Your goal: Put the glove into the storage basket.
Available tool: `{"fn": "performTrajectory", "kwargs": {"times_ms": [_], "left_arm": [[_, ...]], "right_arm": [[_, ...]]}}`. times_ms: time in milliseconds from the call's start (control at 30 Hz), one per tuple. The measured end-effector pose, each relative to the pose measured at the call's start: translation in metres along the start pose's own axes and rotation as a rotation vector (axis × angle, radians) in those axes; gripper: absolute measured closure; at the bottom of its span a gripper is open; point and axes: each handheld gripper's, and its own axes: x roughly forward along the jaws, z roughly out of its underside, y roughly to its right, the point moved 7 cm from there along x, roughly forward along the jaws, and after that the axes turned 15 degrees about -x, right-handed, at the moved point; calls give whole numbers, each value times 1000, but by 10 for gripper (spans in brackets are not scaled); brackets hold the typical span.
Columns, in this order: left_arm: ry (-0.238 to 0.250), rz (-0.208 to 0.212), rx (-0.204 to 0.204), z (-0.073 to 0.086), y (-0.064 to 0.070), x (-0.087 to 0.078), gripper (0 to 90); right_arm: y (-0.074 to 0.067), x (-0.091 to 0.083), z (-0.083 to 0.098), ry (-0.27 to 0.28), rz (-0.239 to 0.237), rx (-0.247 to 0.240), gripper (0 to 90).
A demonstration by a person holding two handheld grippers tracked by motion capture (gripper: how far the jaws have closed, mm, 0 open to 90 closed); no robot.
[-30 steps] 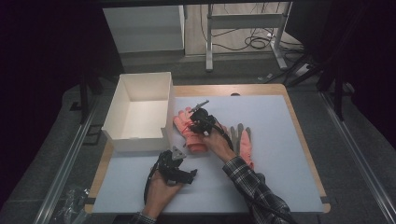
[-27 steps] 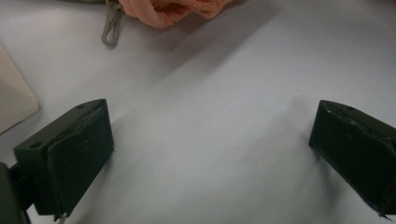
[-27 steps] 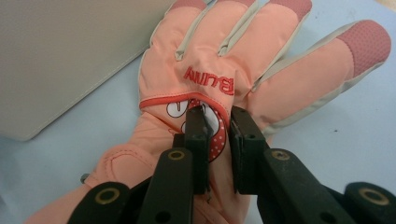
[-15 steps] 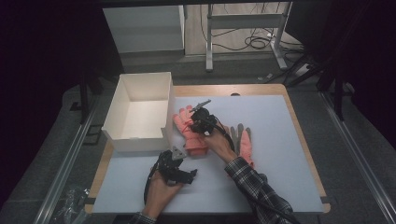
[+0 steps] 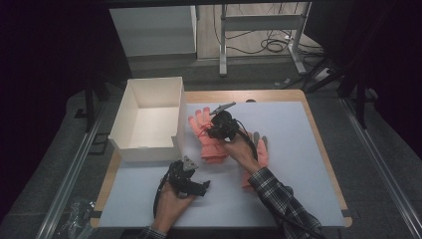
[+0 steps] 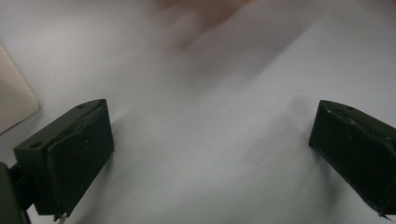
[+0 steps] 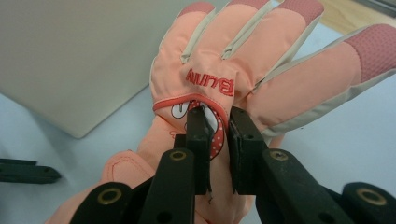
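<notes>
- Beside the white cardboard box (image 5: 149, 119), the right gripper (image 7: 217, 116) is clamped on the peach fabric glove (image 7: 224, 60).
- Near the worktop (image 5: 298, 129) front, the left gripper (image 5: 204, 185) has its jaws wide apart, holding nothing.

You had 1 white open box (image 5: 149, 119) standing just left of the right gripper, on the pale sheet (image 5: 298, 149) that covered the wooden table (image 5: 323, 144). Beyond the table, far ahead of both grippers, black cables (image 5: 271, 45) lay on the floor beside a metal frame (image 5: 259, 22).
</notes>
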Motion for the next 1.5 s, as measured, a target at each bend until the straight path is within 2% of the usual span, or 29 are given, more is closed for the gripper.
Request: {"fn": "performTrajectory", "kwargs": {"times_ms": [400, 633, 667, 833, 867, 900, 1067, 1233, 1267, 1300, 1500], "left_arm": [[0, 2, 3, 0, 0, 0, 0], [2, -1, 1, 0, 0, 0, 0], [2, -1, 1, 0, 0, 0, 0], [3, -1, 1, 0, 0, 0, 0], [3, 0, 1, 0, 0, 0, 0], [1, 0, 2, 0, 0, 0, 0], [2, 0, 0, 0, 0, 0, 0], [-1, 0, 0, 0, 0, 0, 0], [-1, 0, 0, 0, 0, 0, 0], [-1, 0, 0, 0, 0, 0, 0], [0, 1, -1, 0, 0, 0, 0]], "right_arm": [[-2, -34, -10, 51, -5, -16, 795], [-4, -53, -13, 63, 12, -26, 794], [-4, -62, -13, 61, 23, -23, 794], [-1, -79, -10, 65, 50, -16, 794], [1, -88, -6, 65, 64, -9, 793], [1, -88, -6, 65, 64, -9, 793], [6, -112, 8, 64, 112, 3, 793], [12, -132, 28, 39, 177, 11, 792], [13, -139, 38, 26, 195, 19, 792], [13, -139, 38, 26, 195, 19, 792], [14, -150, 66, 4, 202, 69, 789]]}}
